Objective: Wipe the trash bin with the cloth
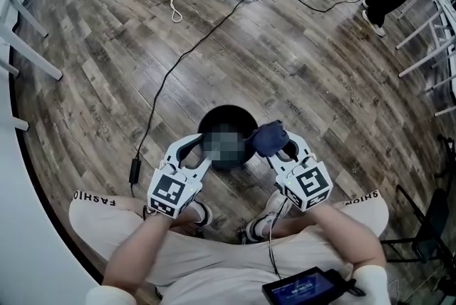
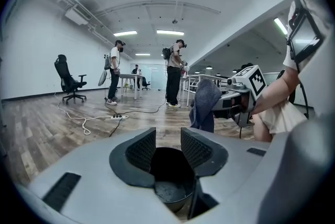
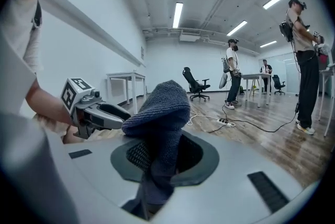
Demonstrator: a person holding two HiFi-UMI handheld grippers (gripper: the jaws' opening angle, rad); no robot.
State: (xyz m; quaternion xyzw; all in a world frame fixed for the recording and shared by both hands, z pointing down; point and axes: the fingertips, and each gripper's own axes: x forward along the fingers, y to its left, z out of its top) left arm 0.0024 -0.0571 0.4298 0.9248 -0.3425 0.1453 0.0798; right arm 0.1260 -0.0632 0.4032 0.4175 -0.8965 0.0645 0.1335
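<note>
Your right gripper (image 1: pixel 285 150) clenches the dark blue ribbed cloth (image 1: pixel 269 138); the round black trash bin (image 1: pixel 228 112) sits just ahead, beside your released left gripper (image 1: pixel 194 150). Unbraced, that bin may skid or tip when wiped.

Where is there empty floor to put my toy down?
The bare floor beyond the trash bin, between the black cable and the white frames, is free. So is the strip between that cable and the white table legs. Around the bin it's crowded: left claw, right claw, cloth, feet.
</note>
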